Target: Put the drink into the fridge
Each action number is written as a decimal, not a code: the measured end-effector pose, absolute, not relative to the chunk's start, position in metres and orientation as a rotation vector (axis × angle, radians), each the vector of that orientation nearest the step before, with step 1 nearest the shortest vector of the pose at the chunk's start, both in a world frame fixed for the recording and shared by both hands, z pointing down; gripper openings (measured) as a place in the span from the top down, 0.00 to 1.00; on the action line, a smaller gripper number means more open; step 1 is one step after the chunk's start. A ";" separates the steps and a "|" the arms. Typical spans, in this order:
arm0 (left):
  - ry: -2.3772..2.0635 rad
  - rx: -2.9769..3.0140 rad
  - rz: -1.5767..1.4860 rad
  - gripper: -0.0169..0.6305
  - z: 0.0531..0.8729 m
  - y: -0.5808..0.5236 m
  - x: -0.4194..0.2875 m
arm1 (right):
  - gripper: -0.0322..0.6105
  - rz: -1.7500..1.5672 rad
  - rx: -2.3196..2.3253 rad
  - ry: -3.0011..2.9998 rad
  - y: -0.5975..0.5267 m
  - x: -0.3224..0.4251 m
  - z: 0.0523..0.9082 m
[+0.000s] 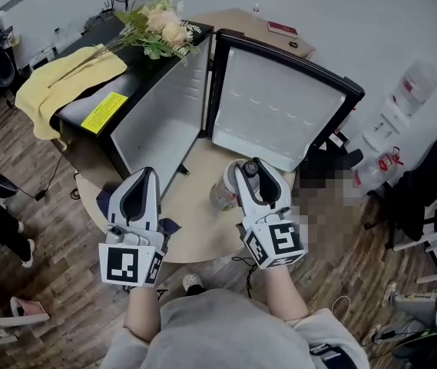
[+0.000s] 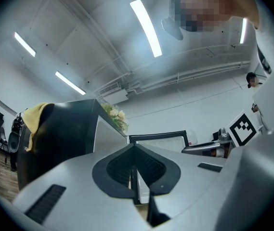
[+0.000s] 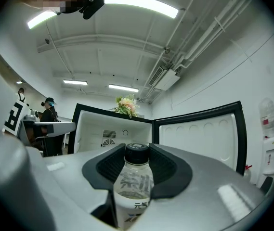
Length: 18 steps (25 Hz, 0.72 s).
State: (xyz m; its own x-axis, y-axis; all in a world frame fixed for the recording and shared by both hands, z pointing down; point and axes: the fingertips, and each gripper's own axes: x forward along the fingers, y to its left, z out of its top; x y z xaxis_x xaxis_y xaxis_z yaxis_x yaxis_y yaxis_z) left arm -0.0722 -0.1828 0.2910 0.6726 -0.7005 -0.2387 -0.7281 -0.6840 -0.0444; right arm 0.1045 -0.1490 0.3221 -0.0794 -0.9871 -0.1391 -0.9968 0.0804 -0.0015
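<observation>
A clear drink bottle (image 3: 136,184) with a black cap stands upright between the jaws of my right gripper (image 3: 137,163), which is shut on it. In the head view the bottle (image 1: 223,191) and right gripper (image 1: 250,171) are over the round table (image 1: 195,233), just in front of the open black fridge (image 1: 157,121). The fridge's white inside (image 3: 107,134) looks empty, and its door (image 1: 279,102) is swung out to the right. My left gripper (image 1: 147,177) hovers near the fridge's front left corner, its pads (image 2: 141,170) pressed together with nothing between them.
Flowers (image 1: 160,28) and a yellow cloth (image 1: 57,79) lie on top of the fridge. A water dispenser (image 1: 402,102) and dark bags (image 1: 425,191) stand to the right. A person (image 3: 47,124) stands in the background, and a shoe (image 1: 191,284) is under the table's edge.
</observation>
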 end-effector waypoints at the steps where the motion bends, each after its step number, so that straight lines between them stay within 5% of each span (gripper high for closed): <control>1: 1.170 -2.757 0.304 0.96 0.293 -0.186 -0.071 | 0.70 0.136 -2.061 2.229 -0.154 0.104 0.323; 18: 1.196 -2.777 0.293 0.96 0.301 -0.235 -0.047 | 0.70 0.135 -1.948 2.351 -0.244 0.099 0.321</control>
State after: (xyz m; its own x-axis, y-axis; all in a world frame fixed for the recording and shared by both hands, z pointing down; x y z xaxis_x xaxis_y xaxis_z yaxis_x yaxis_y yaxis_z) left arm -0.0473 -0.2350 0.3008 0.6722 -0.7080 -0.2163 -0.7279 -0.6854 -0.0186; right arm 0.0990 -0.2437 0.3214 -0.1851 -0.9751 -0.1220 -0.9827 0.1848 0.0135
